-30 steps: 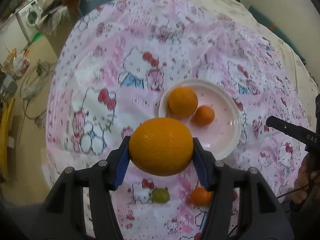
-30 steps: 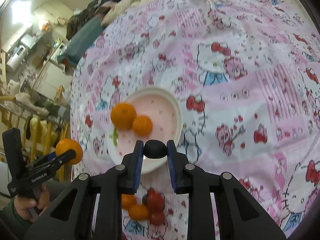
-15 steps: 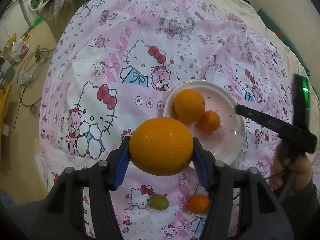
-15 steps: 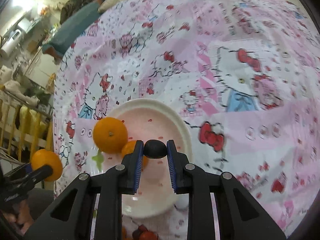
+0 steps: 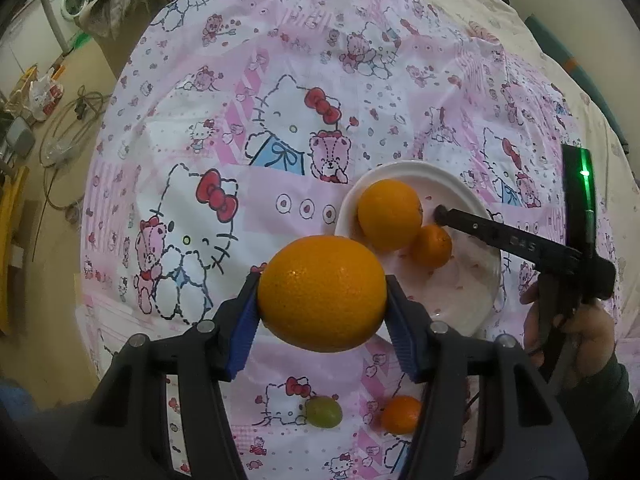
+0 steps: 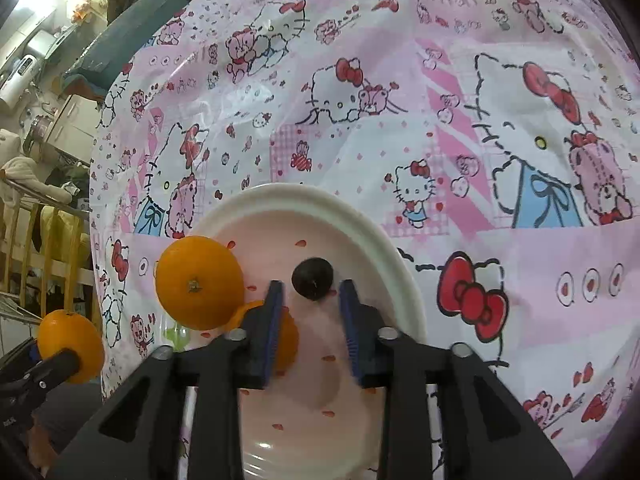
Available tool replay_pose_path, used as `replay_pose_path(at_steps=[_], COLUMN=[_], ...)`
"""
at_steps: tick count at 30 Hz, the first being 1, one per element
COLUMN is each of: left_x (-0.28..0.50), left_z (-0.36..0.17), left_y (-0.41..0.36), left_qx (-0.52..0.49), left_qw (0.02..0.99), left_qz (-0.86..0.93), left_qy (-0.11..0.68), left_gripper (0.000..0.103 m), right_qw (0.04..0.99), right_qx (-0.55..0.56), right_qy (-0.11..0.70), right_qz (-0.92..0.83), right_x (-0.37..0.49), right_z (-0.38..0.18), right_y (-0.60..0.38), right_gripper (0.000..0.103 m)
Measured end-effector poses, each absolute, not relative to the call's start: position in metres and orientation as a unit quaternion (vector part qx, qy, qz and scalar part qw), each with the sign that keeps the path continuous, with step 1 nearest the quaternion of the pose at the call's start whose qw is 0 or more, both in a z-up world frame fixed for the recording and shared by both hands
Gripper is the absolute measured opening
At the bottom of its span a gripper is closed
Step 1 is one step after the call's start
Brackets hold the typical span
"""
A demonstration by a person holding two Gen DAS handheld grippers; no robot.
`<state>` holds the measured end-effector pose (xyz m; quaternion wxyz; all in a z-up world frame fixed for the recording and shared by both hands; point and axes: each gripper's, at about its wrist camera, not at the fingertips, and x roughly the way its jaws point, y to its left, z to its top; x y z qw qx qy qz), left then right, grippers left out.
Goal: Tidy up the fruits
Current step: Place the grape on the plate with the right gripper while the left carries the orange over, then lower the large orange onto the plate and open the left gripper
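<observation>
Fingers of the right gripper (image 6: 310,300) stand parted over the white plate (image 6: 404,284), with a dark grape (image 6: 312,279) lying loose on the plate just ahead of the tips, touching neither pad. At nine o'clock of the grape sits an orange (image 6: 199,282), with a smaller mandarin (image 6: 286,340) against it, partly hidden behind the left finger. Left gripper (image 5: 322,304) is clamped on a large orange (image 5: 322,294), held above the cartoon-print tablecloth (image 5: 200,140) at eight o'clock of the plate. On the cloth below it lie a green grape (image 5: 324,411) and a small tangerine (image 5: 401,414), near each other at six o'clock.
</observation>
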<state>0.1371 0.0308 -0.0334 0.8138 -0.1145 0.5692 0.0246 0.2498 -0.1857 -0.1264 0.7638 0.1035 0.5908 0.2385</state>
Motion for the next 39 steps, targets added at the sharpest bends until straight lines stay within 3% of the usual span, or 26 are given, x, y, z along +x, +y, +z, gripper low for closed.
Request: replay_pose_path(at_steps=[2, 7, 16, 39], left_x=[0.141, 0.16, 0.196, 0.251], left_z=[-0.031, -0.022, -0.012, -0.094], left_y=[0.03, 0.016, -0.026, -0.123], left_qx=[-0.121, -0.118, -0.098, 0.004], left_qw=[0.812, 0.815, 0.827, 0.805], left_qz=[0.018, 0.0, -0.042, -0.045], left_qy=[0.571, 0.568, 0.553, 0.592], left_gripper=[0.054, 0.054, 0.054, 0.055], right_qw=[0.769, 0.785, 0.819, 0.822], right_qx=[0.108, 0.148, 0.204, 0.271], right_qy=[0.58, 0.556, 0.513, 0.492], right_qz=[0.245, 0.228, 0.156, 0.096], right_x=[0.244, 0.224, 0.171, 0.146], right_z=[-0.117, -0.083, -0.03, -0.039], right_y=[-0.19, -0.221, -0.287, -0.342], right_gripper=[0.063, 0.066, 0.095, 0.096])
